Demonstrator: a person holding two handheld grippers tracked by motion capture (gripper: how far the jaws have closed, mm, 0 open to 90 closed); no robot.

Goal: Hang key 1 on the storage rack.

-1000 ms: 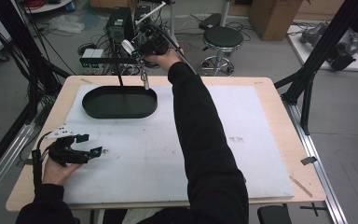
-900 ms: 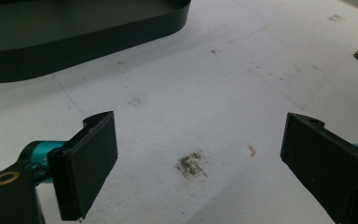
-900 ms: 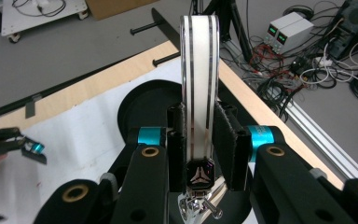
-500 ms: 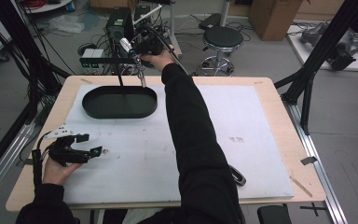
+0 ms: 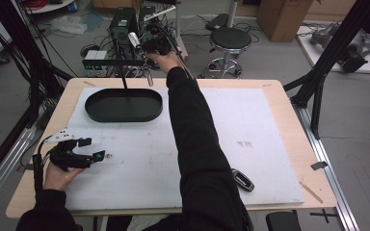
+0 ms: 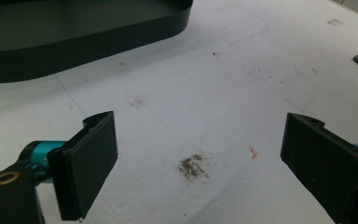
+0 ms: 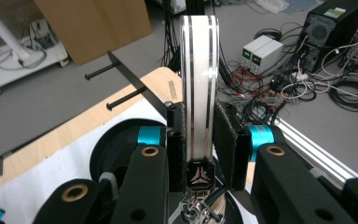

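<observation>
Currently, we record:
Right gripper [image 7: 199, 140]: clamped on a white keychain strap [image 7: 199, 84], held upright past the table's far edge, by the black stand rail [image 5: 118, 62]
Left gripper [image 6: 200, 154]: jaws wide apart, nothing between them, resting near the black tray [image 5: 124, 105]

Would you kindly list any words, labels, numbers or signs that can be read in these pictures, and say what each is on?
No word or number can be read.
Emblem, no letters: a three-pointed mark on the dark end of the white fob clamped in the right gripper.
Faint grey print on the white mat: too small to read.
Green sticker on the computer tower: blurred.
</observation>
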